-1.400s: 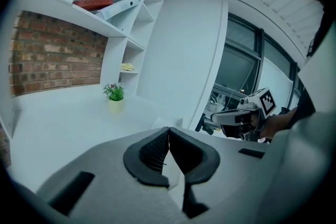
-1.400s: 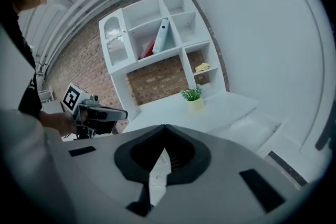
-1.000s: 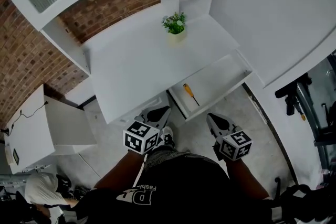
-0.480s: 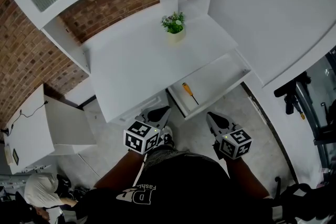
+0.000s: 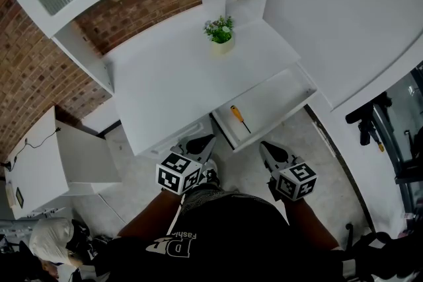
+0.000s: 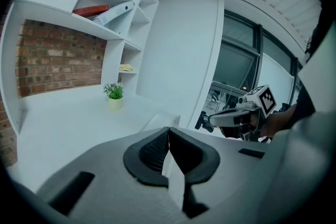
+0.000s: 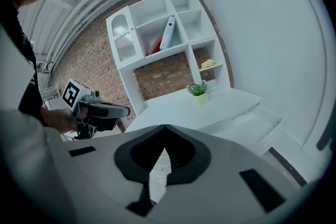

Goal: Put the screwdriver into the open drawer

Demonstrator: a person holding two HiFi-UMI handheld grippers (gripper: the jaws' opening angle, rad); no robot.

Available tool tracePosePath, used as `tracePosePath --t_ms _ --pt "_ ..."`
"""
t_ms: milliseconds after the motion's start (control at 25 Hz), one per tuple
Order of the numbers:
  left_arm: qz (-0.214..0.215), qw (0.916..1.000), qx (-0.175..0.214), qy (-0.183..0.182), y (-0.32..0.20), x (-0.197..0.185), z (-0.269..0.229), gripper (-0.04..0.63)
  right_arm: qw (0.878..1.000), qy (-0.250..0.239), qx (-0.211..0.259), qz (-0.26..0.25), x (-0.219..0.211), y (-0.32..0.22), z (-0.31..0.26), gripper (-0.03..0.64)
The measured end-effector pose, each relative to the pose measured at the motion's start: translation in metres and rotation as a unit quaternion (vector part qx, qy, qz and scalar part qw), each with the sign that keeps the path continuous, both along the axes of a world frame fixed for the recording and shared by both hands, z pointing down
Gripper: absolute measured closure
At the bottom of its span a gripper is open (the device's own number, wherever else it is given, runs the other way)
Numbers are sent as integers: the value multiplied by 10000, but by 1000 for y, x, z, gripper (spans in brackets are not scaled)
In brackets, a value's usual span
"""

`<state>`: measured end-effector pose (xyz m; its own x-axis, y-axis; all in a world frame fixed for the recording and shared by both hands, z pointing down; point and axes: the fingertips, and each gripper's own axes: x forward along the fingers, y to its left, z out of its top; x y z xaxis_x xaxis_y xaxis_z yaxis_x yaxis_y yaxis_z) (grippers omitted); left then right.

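A: Where's the yellow-handled screwdriver [image 5: 239,118]?
B: Lying flat in the open white drawer [image 5: 285,97], near its left end. The handle is toward the white tabletop [image 5: 165,76] edge and the thin shaft points at the drawer's front rim. Long axis runs back-to-front, slightly skewed.
A: Tongs?
B: Left tongs [image 6: 168,132] and right tongs [image 7: 165,131] are both closed on nothing, well short of the drawer.
A: Handling?
B: Probably light and rigid. Shaft looks slick, so grab the handle, across the axis.
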<state>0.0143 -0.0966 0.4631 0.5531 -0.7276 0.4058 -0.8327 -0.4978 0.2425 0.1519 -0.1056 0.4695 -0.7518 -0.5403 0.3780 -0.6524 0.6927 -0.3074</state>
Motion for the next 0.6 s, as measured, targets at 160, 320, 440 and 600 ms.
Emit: tracePosePath --t_ms 160,320,440,600 --pt "-9 10000 -1 -3 -1 -2 0 577 10000 0 6 -12 -1 -1 1 611" --pt "3 10000 -4 -4 -4 -3 0 577 10000 5 -3 -5 -3 -3 2 611" --pt "9 10000 -9 -6 -6 -4 0 577 10000 16 -39 16 -4 -4 2 611" --pt "9 10000 -7 -9 -9 -4 1 577 10000 22 -43 27 -3 -7 4 611"
